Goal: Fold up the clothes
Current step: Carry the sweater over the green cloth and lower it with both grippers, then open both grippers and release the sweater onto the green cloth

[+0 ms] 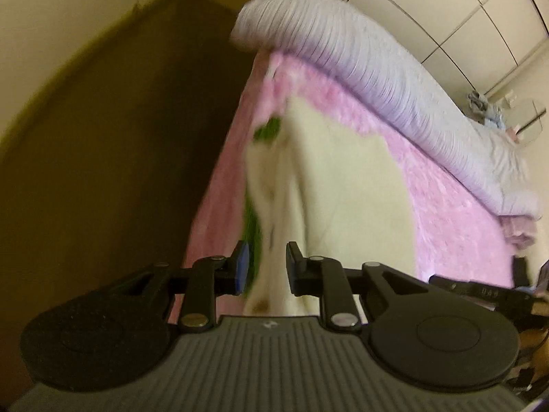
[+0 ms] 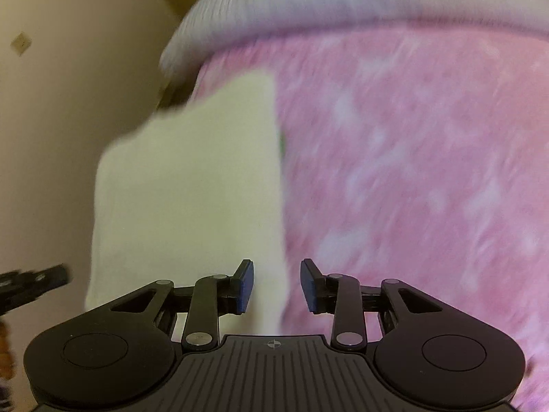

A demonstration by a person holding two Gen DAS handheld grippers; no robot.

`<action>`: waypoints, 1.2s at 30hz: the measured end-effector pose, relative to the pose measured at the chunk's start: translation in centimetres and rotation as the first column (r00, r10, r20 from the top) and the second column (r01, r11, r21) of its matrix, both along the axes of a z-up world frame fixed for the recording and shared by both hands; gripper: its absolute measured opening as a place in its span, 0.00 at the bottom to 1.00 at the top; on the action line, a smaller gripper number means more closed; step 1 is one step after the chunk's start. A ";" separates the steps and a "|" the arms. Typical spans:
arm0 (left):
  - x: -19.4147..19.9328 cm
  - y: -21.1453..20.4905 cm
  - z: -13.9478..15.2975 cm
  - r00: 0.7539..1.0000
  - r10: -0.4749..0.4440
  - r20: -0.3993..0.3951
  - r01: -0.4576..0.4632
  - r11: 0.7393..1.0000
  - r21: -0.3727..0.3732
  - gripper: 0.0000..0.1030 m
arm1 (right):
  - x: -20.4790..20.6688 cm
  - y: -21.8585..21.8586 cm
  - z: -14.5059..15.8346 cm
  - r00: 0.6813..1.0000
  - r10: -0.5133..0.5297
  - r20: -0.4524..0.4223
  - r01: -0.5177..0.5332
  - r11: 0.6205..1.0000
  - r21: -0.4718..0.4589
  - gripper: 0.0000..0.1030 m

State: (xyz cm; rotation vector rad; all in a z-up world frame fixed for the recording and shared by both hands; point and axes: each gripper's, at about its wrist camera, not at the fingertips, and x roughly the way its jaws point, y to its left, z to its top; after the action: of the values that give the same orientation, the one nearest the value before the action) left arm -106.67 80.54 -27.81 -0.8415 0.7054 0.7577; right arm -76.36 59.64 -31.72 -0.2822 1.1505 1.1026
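My left gripper, lower centre of its view, stands partly open with cream garment cloth between the pads; grip unclear. The garment lies on the pink bed. My right gripper is half open around its edge, right pad apart.

Cream garment with green patches, mottled pink blanket, pale lilac ribbed bedding

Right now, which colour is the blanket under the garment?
Pink, with paler flecks; the blanket shows best in the right wrist view.
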 end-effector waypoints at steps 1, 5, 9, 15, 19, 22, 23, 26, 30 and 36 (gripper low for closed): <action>1.5 0.4 0.3 0.999 -0.023 -0.026 0.024 0.999 0.033 0.17 | 0.0 1.1 0.5 0.999 -0.016 0.030 0.017 1.000 -0.004 0.33; 7.2 1.7 -0.8 0.986 -0.111 -0.127 0.129 0.981 0.147 0.14 | -0.7 5.8 0.2 0.992 -0.003 0.123 0.005 1.000 -0.012 0.33; 10.3 2.4 -4.0 0.955 -0.147 -0.257 0.203 0.957 0.207 0.06 | -2.1 9.5 -1.6 0.977 0.045 0.209 -0.044 0.999 -0.013 0.33; 9.8 4.6 -6.4 0.959 -0.114 -0.259 0.161 0.973 0.168 0.02 | -1.9 10.1 -3.5 0.968 0.141 0.205 -0.150 0.988 0.028 0.33; 9.1 2.3 -3.5 0.958 -0.100 -0.267 0.154 0.970 0.189 0.03 | -1.1 7.1 -0.8 0.979 0.106 0.175 -0.120 0.990 0.068 0.33; 8.4 -0.6 -2.9 0.965 -0.079 -0.250 0.123 0.978 0.166 0.08 | -2.1 3.8 0.2 0.970 0.154 0.190 -0.170 0.983 0.072 0.33; 8.4 -1.3 -3.2 0.965 -0.071 -0.252 0.113 0.981 0.156 0.10 | -2.5 3.5 -0.4 0.969 0.174 0.176 -0.185 0.982 0.046 0.33; 8.4 -2.8 -4.5 0.961 -0.043 -0.272 0.084 0.987 0.139 0.14 | -3.2 3.1 -2.5 0.972 0.186 0.144 -0.188 0.982 -0.001 0.33; 8.2 -5.0 -1.4 0.953 -0.020 -0.304 0.071 0.985 0.159 0.17 | -2.3 2.8 0.1 0.978 0.188 0.089 -0.190 0.982 0.017 0.33; 8.1 -11.3 4.2 0.955 0.035 -0.293 0.017 0.985 0.173 0.35 | -2.5 -1.4 5.4 0.967 0.251 0.050 -0.251 0.968 -0.002 0.38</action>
State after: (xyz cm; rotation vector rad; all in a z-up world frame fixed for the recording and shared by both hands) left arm -98.58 69.27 -23.60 -0.5775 0.8872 0.9505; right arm -78.82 58.26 -26.29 -0.4594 1.0877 1.3123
